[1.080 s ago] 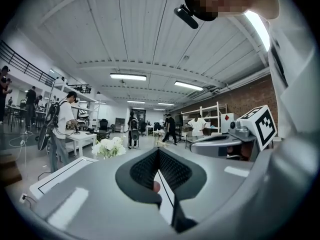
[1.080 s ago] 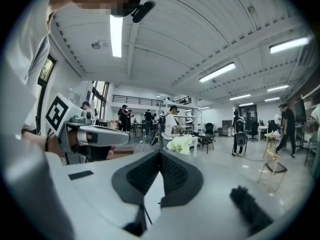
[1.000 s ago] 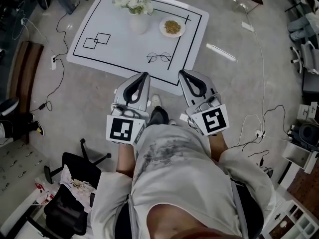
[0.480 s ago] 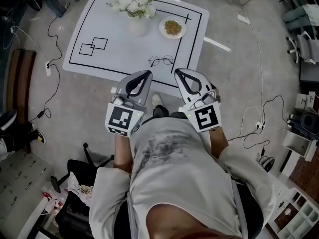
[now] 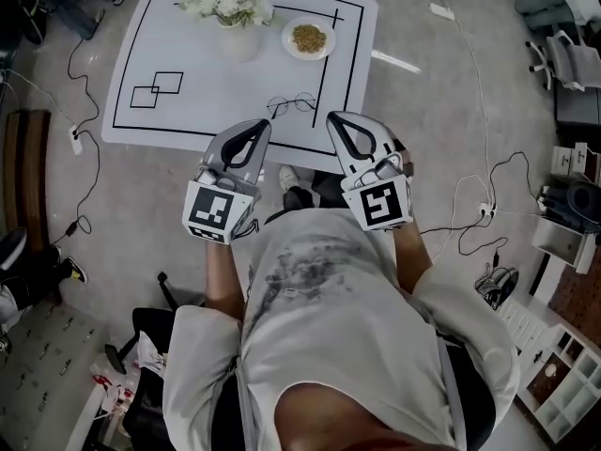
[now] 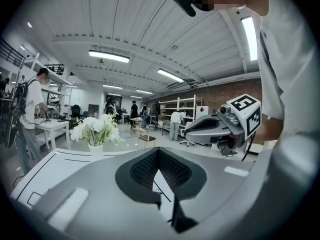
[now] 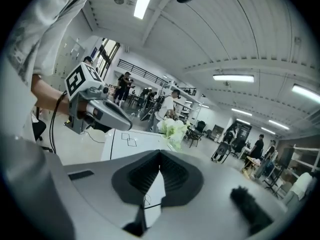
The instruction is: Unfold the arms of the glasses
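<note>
Thin round wire-rimmed glasses [image 5: 292, 104] lie on the white table [image 5: 188, 125] near its front edge, arms folded as far as I can tell. My left gripper [image 5: 264, 124] hovers just short of that edge, left of the glasses, jaws shut and holding nothing. My right gripper [image 5: 332, 117] is level with it on the glasses' right, also shut and empty. In the left gripper view the closed tips [image 6: 158, 150] point over the table, with the right gripper [image 6: 220, 129] beside them. In the right gripper view the shut tips [image 7: 160, 153] face the table and the left gripper [image 7: 95, 111].
A white vase of flowers [image 5: 230, 7] and a plate of food [image 5: 307, 38] stand at the table's far side. Black lines and two overlapping squares [image 5: 155, 89] are drawn on the top. Cables [image 5: 474, 224] trail on the floor; an office chair [image 5: 150, 346] is behind me.
Both grippers have moved forward toward the table, and their tips now sit at its front edge on either side of the glasses. Both stay shut.
</note>
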Available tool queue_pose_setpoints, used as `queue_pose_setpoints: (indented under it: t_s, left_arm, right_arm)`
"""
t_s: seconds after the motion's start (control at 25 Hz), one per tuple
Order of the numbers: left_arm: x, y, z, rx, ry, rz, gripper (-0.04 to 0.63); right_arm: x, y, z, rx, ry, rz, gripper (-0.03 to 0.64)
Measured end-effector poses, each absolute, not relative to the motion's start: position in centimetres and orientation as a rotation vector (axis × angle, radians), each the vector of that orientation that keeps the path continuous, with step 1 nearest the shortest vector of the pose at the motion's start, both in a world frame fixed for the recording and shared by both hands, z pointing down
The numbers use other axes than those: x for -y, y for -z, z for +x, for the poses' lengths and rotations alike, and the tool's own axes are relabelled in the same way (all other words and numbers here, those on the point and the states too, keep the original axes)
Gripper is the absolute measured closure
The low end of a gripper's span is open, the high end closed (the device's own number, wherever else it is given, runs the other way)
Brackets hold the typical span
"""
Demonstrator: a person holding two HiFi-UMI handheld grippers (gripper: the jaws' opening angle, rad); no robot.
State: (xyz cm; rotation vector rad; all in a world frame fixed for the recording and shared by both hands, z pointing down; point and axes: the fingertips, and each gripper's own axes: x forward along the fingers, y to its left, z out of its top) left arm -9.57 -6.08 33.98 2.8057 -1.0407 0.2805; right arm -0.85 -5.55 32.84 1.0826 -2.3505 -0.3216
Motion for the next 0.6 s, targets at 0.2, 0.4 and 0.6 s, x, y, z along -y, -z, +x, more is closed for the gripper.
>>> queue_pose_setpoints:
  t_s: [0.2,0.4,0.6]
  left_arm:
    - [6.6,-36.3,-9.5,1.007,-0.391,2.837,0.586]
    - [7.1,-39.1,-8.8,0.940,-0.556,2.851,0.586]
    - [8.4,-41.8,-8.3,0.894,-0.649,2.828,0.586]
  right_arm:
    - [6.8,-34.4,-0.3,2.306,0.369,1.089,0.600]
    - [8.1,-36.4,-0.2,2.285,0.362,1.036,0.600]
    - [9.8,-38.7,0.1,2.269,0.316,0.972,0.600]
